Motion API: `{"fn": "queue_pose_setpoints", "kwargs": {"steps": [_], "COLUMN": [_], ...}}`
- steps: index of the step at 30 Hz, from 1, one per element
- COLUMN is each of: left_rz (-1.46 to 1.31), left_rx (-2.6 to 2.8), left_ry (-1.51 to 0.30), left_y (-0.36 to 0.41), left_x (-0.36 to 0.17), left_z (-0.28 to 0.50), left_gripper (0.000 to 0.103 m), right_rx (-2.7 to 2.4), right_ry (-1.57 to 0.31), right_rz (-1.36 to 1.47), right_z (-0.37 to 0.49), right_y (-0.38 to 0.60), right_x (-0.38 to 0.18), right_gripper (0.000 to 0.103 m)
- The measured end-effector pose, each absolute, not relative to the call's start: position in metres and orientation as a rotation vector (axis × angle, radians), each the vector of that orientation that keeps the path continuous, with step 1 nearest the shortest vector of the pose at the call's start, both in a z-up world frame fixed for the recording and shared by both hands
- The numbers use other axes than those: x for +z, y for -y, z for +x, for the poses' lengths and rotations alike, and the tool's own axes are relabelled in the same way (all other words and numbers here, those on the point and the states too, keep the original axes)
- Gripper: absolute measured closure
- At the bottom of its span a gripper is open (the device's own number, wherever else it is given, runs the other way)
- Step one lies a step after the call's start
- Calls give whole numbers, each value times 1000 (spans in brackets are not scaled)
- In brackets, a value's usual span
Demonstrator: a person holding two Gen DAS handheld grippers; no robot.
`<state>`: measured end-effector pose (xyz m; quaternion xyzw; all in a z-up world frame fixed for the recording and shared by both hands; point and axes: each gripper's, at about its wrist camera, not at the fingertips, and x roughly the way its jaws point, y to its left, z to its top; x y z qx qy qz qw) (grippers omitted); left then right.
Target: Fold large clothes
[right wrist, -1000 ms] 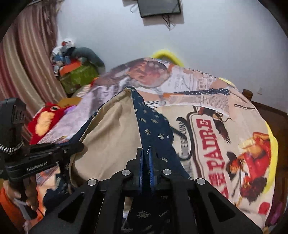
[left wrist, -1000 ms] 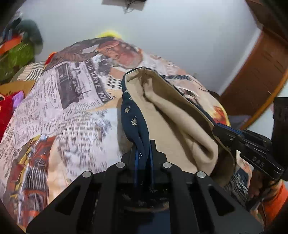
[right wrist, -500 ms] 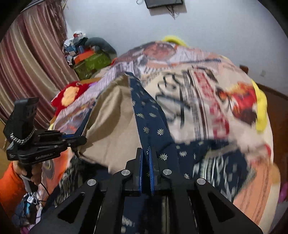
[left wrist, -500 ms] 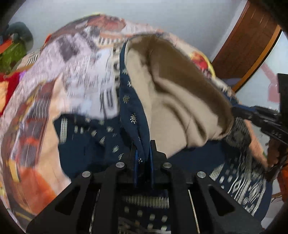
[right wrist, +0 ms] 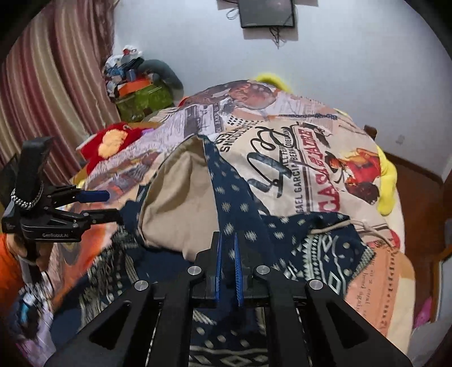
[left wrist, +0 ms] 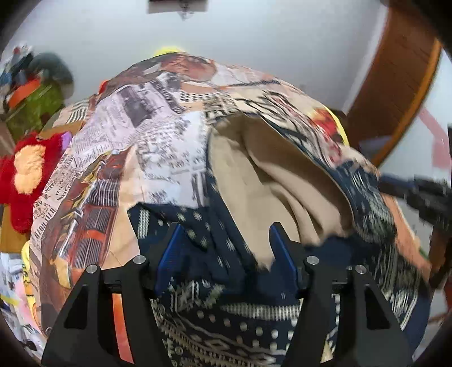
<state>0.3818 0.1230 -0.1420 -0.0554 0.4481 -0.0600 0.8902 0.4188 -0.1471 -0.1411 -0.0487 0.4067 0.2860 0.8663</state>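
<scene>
The left gripper (left wrist: 226,248) is opening right now — its blue-padded jaws stand apart, and the navy-blue garment with white dotted and geometric print and a plain tan lining (left wrist: 254,183) runs between them without either pad pressing on it. Released, then, on that side. In the right wrist view the same left gripper (right wrist: 110,204) shows at the left edge, fingers spread, held by a hand (right wrist: 19,248) with an orange sleeve below it.

The right gripper (right wrist: 227,251) is clenched tight on a navy dotted strip of that garment, the cloth rising from between its blue pads up toward the middle of the bed. From that strip the garment hangs in a loose tent, tan lining facing the camera, over more of its own patterned cloth, which lies flat at the near edge of the bed.

The bed carries a busy printed bedsheet with newspaper text, poster lettering and red figures (right wrist: 310,158) — the garment sits on its near half, roughly centred between the left and right edges. A pale drawstring cord (right wrist: 353,224) trails off the garment's right side onto the sheet.

Off the bed's left edge sits a red plush toy with an orange patch (right wrist: 113,141), and beyond it a green box heaped with clutter (right wrist: 144,97) against the striped curtain (right wrist: 50,93). A dark screen (right wrist: 267,12) hangs on the far wall.
</scene>
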Motion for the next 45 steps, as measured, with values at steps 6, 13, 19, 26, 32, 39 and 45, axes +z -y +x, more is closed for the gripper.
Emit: {"fn": "queue_pose_setpoints", "kwargs": {"steps": [6, 13, 19, 26, 32, 39, 45], "left_rz": [-232, -313, -254, -93, 6, 98, 19], "left_rx": [-123, -147, -229, -411, -522, -580, -474], "left_ry": [-993, -1041, -967, -807, -786, -866, -1066], "left_y": [-137, -133, -112, -64, -37, -30, -54], "left_x": [-163, -197, -176, -101, -82, -124, -177], "left_z": [443, 505, 502, 412, 332, 255, 223], "left_gripper": [41, 57, 99, 99, 99, 99, 95], "right_rx": [614, 652, 648, 571, 574, 619, 659], "right_ry": [-866, -941, -1003, -1038, -1031, -977, -993], "right_rz": [-102, -124, -6, 57, 136, 105, 37], "right_z": [449, 489, 510, 500, 465, 412, 373], "right_y": [113, 80, 107, 159, 194, 197, 172], "right_x": [-147, -166, -166, -155, -127, -92, -100], "right_gripper": [98, 98, 98, 98, 98, 98, 98]}}
